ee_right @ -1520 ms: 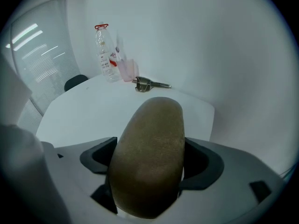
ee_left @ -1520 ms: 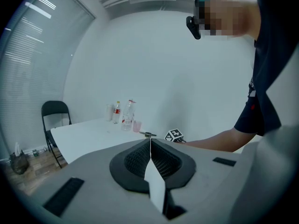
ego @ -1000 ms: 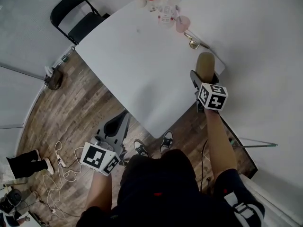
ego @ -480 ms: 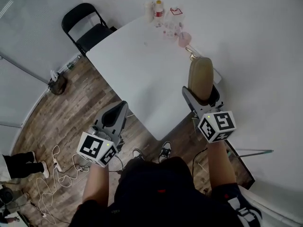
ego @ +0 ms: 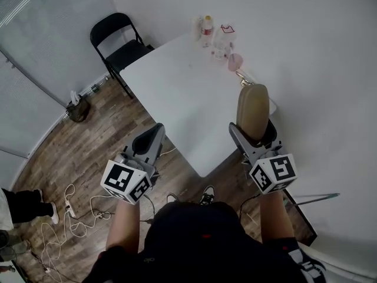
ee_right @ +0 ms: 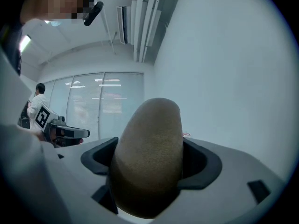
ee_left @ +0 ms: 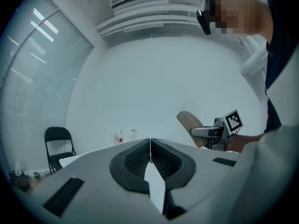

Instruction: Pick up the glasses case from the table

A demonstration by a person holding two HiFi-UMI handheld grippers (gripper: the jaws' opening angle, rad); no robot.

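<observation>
The tan glasses case stands upright, clamped between the jaws of my right gripper, off the white table and up by its right edge. My left gripper hangs near the table's near corner, its jaws pressed together on nothing.

White walls meet a wood-plank floor. A black folding chair stands by the white table. Blinds, possibly behind glass, line the left side.
</observation>
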